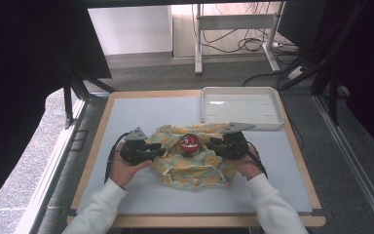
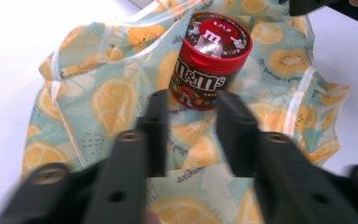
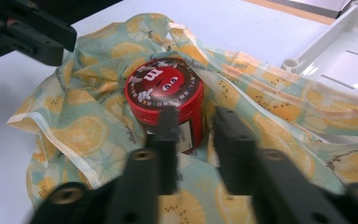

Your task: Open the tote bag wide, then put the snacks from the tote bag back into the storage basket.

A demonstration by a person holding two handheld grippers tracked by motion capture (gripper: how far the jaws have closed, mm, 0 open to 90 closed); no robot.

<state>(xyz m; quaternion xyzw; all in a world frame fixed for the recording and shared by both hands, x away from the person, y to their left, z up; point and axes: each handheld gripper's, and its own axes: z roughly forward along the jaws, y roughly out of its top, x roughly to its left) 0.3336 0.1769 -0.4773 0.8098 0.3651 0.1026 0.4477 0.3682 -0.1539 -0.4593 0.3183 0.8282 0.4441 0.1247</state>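
The left gripper [image 1: 159, 151] sat at the left side of a lemon-print cloth bag [image 1: 195, 163], jaws apart and clamped on nothing; in its own view the gap between the jaws pointed straight at the candy tub [image 2: 210, 60]. The right gripper [image 1: 213, 145] mirrored it from the right side, jaws likewise apart and empty, with the tub [image 3: 166, 105] just beyond their tips.

The tub stood upright on the spread bag, near the middle of the surface [image 1: 141, 114], red lid up — resting on the fabric, not enclosed by it. The bag lay rumpled and flat, its edges loose around the tub on all sides.

A white tray [image 1: 241, 108] sat empty at the far right of the surface, touching the bag's far edge or just beside it; which one could not be told.

Judgement: the grippers were placed on opposite sides to take hold of the fabric at both flanks — probably to gather it around the tub.
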